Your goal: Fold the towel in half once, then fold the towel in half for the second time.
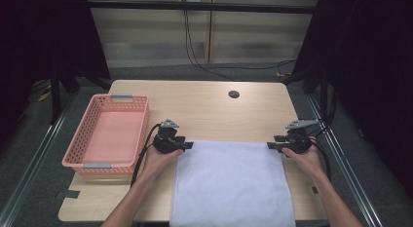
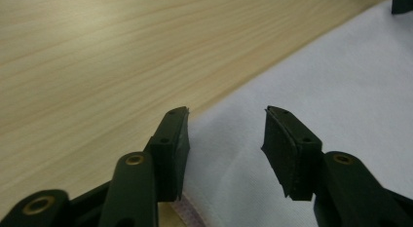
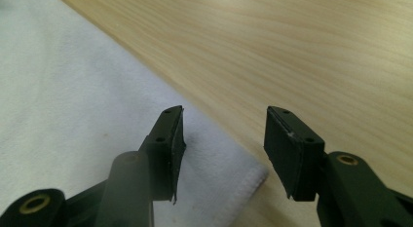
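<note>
A white towel (image 1: 231, 183) lies flat on the near half of the wooden table (image 1: 204, 110) and hangs over its front edge. My left gripper (image 1: 187, 145) sits at the towel's far left corner, jaws open, with the towel's edge (image 2: 229, 154) between them. My right gripper (image 1: 272, 145) sits at the far right corner, also open, straddling the hemmed corner (image 3: 238, 180). Neither pair of jaws is closed on the cloth. The other gripper's black tip (image 2: 402, 3) peeks in at the top right of the left gripper view.
A pink plastic basket (image 1: 83, 161), empty, stands on the table's left side next to my left hand. A round cable hole (image 1: 234, 94) is in the far part of the tabletop. Bare wood stretches beyond the towel.
</note>
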